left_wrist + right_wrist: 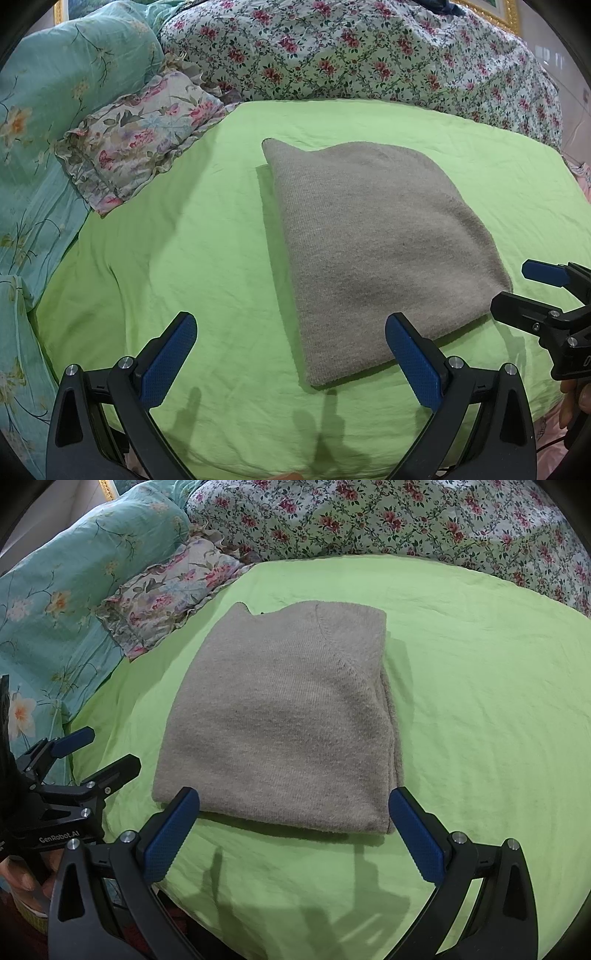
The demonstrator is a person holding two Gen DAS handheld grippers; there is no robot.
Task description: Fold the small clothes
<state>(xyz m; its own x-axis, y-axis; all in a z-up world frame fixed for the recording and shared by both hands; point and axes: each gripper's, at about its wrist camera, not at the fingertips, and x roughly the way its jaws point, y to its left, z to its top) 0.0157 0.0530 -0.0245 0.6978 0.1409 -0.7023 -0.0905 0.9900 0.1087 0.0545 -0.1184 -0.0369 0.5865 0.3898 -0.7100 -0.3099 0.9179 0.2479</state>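
A grey-beige knit sweater (373, 243) lies folded into a compact rectangle on the light green sheet (177, 236); it also shows in the right wrist view (284, 723). My left gripper (291, 350) is open and empty, just in front of the sweater's near left corner. My right gripper (293, 827) is open and empty, its blue pads (170, 834) straddling the sweater's near edge without touching it. The right gripper also appears at the right edge of the left wrist view (532, 291), and the left gripper at the left edge of the right wrist view (96, 753).
A frilled floral pillow (144, 136) lies at the far left of the sheet. A teal floral quilt (48, 122) borders the left side. A red-flowered duvet (362, 51) is bunched along the back.
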